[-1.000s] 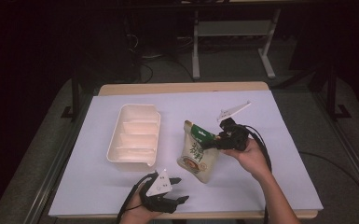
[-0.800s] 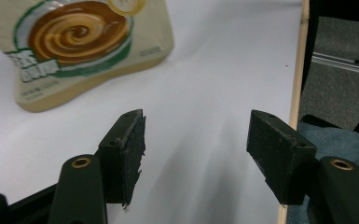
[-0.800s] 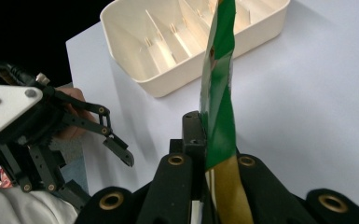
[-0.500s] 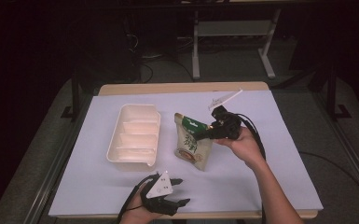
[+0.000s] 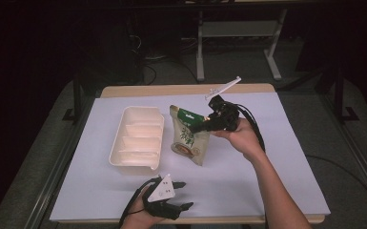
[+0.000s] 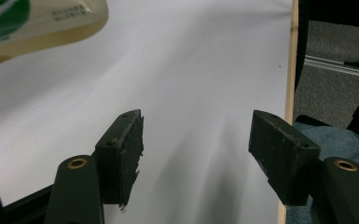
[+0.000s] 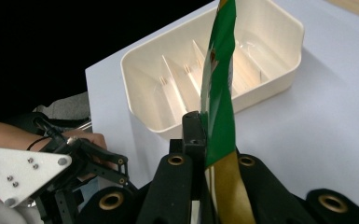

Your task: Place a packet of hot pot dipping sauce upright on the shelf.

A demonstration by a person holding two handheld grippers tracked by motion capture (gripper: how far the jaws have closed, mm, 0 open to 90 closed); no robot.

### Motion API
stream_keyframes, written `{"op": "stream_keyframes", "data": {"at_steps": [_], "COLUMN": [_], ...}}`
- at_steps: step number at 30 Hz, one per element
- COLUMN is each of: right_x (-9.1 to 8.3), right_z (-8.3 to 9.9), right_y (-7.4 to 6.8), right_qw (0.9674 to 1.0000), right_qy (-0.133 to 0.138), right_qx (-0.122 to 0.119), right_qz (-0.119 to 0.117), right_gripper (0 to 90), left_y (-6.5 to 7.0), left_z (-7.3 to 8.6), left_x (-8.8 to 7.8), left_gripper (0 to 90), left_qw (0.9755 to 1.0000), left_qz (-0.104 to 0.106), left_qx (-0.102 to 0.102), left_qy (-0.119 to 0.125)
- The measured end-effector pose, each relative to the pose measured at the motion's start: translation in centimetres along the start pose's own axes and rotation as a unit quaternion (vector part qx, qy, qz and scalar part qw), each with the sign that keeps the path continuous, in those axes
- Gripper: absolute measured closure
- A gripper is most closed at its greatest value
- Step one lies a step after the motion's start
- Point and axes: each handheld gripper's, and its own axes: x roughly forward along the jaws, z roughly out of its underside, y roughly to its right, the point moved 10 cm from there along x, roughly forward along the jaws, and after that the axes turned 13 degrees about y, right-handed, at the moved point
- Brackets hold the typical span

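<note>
In the high view, the right gripper (image 5: 201, 127) is clamping the green top edge of a cream-and-green printed snack pouch (image 5: 189, 139), which is hanging from the jaws beside the cream plastic tray with four compartments (image 5: 137, 137); the pouch's lower edge is sitting close over the white sheet covering the wooden table (image 5: 267, 162), and whether it is touching cannot be told. The left gripper (image 5: 185, 194) is lying near the table's front edge, well apart from the pouch, with its jaws spread and nothing between them; they have just been opening wider. In the left gripper view, the two black pads (image 6: 130, 154) are standing wide apart over bare white sheet, holding nothing, and a corner of the pouch (image 6: 37, 21) is showing at the upper left, clear of the jaws. In the right gripper view, the jaws are pressing tight on the pouch's green strip (image 7: 219, 107), which is rising upright between them in front of the tray (image 7: 279, 51); the left gripper's grey three-cornered plate (image 7: 21, 175) is showing at the lower left.
</note>
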Motion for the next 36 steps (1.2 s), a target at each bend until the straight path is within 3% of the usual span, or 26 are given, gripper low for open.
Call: {"op": "stream_keyframes", "data": {"at_steps": [14, 36], "right_x": [0.9, 4.1], "right_z": [-2.3, -5.9], "right_y": [-0.3, -2.6], "right_qw": [0.9999, 0.9987], "right_qy": [0.005, 0.009], "right_qx": [-0.006, -0.022], "right_qz": [-0.010, -0.045], "right_gripper": [89.5, 89.5], "left_y": [0.0, 0.0], "left_z": [-0.1, -0.3], "left_x": [0.0, -0.2], "left_gripper": [33.8, 33.4], "left_qw": [1.0000, 0.9999], "left_qz": [0.000, 0.000], "left_qx": [0.003, 0.009], "left_qy": [0.002, 0.006]}}
